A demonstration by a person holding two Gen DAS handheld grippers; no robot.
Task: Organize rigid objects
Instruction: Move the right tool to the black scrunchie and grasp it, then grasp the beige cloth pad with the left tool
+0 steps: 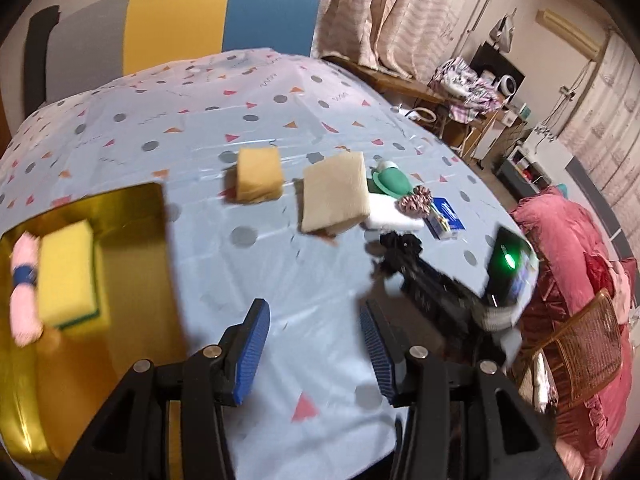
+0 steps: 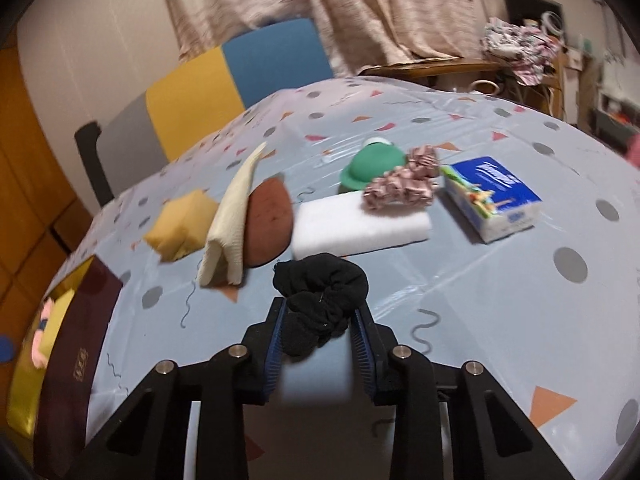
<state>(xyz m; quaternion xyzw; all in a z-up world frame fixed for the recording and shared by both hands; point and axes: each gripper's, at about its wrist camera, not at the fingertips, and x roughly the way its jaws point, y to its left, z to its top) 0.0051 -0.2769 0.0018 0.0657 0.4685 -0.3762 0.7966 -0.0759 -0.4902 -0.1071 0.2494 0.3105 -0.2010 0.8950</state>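
My right gripper [image 2: 318, 312] is shut on a black scrunchie [image 2: 320, 300] and holds it above the tablecloth. From the left wrist view the same scrunchie [image 1: 400, 244] shows at the tip of the right gripper's arm. My left gripper [image 1: 312, 324] is open and empty above the table, right of a gold box [image 1: 132, 208]. The box holds a yellow sponge [image 1: 68, 272] and a pink roll [image 1: 24, 288]. On the table lie a tan sponge [image 1: 258, 174], a beige cloth [image 1: 334, 190] over a brown disc [image 2: 270, 226], a white foam block [image 2: 360, 226], a green hat-shaped object [image 2: 372, 168], a striped scrunchie [image 2: 404, 188] and a tissue pack [image 2: 494, 198].
A chair [image 1: 180, 20] with grey, yellow and blue panels stands behind the table. The box's dark lid [image 2: 76, 356] leans at its right side. A red bedspread [image 1: 568, 248] and a wicker chair [image 1: 592, 348] are off the table's right edge. Curtains and cluttered furniture fill the back.
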